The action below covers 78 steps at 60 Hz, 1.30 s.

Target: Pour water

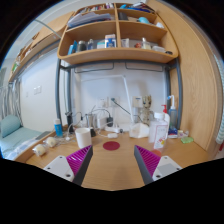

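Wooden desk (pixel 110 165) under my gripper (pixel 113 160), held level, fingers wide apart, nothing between them. White cup (pixel 83 136) sits beyond them, shelves (pixel 115 50) up above, cluttered.

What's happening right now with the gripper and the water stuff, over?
Gripper open, holding nothing. White cup and clear jug stand beyond the fingers on the desk, untouched. Small red disc lies just ahead; nothing blocks the path.

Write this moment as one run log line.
gripper: jaws open, empty | white cup beyond left finger | jug beyond right | pour: not started
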Available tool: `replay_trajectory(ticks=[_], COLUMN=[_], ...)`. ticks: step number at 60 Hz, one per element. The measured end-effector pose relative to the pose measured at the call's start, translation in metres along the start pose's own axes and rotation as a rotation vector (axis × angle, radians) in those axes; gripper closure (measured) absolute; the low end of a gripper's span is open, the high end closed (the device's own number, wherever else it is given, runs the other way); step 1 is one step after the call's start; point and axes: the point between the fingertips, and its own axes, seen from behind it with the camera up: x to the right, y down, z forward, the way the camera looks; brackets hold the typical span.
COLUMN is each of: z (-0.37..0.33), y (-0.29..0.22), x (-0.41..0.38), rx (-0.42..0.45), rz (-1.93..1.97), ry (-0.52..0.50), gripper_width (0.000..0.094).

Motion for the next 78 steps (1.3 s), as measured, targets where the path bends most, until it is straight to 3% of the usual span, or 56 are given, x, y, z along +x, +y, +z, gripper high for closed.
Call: replay_trajectory(ticks=[8, 16, 44, 51, 56, 68, 78], z=[0.013, 0.028, 0.110, 0.125, 0.133, 0.135, 0.135], y=[0.038, 0.050, 0.002, 0.005, 0.009, 0.008, 0.007], x=[0.059, 0.115, 0.175, 0.173, 0.172, 0.177, 0.175], rx=[-0.072, -0.076, 0.020, 0.017, 0.013, 0.018, 0.002], rz=[0.018, 0.039, -0.042, -0.047, -0.033, -0.025, -0.042], ry=[0.062, 0.126, 0.170, 0.167, 0.168, 0.201, 0.205], gripper_width=[0.0075, 0.0079, 0.0092, 0.0180, 0.0315, 0.0470, 0.0493])
